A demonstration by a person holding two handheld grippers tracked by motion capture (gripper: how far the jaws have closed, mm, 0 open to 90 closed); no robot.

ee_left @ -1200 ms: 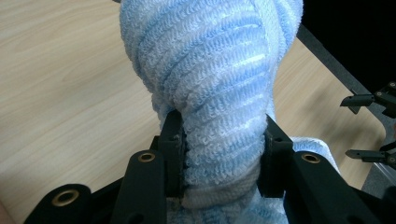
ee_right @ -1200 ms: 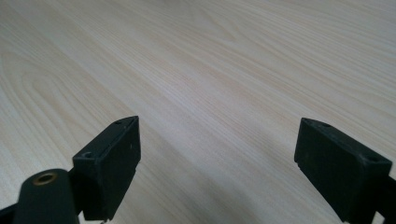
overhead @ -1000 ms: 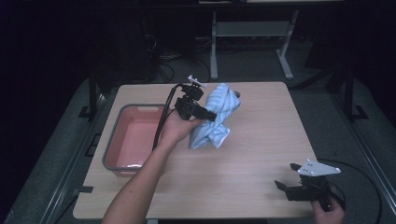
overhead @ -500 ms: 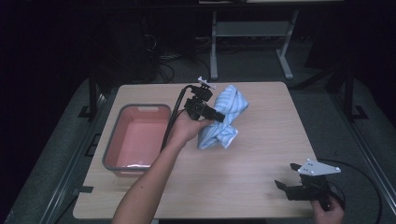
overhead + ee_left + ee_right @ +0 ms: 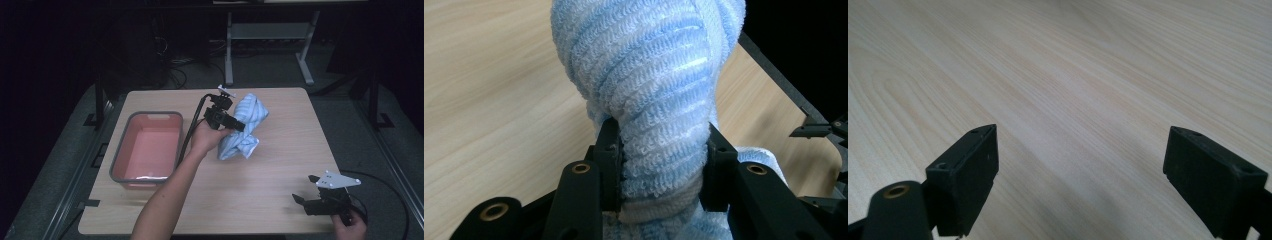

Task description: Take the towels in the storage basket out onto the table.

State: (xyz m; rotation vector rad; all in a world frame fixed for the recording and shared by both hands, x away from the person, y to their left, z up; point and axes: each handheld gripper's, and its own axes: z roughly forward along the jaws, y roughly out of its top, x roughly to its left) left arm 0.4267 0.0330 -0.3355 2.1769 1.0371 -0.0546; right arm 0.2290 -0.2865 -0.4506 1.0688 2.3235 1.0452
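Observation:
A light blue striped towel [image 5: 245, 127] is bunched up above the middle of the wooden table [image 5: 280, 160]. My left gripper [image 5: 239, 125] is shut on the towel [image 5: 659, 100], whose twisted folds bulge between the two black jaws in the left gripper view. A hand and forearm reach in from the bottom to hold that gripper. Near the table's front right corner my right gripper [image 5: 306, 189] rests low, held by a hand. In the right gripper view the right gripper [image 5: 1083, 165] is open with bare wood between its jaws.
A pink tub [image 5: 120, 165] with a grey rim sits on the left part of the table, with nothing in it. A black cable runs from the left gripper past the tub. A metal stand [image 5: 265, 35] is on the floor beyond the table's far edge.
My left gripper has carried the towel a little to the right and toward the front. The right gripper has stayed in place.

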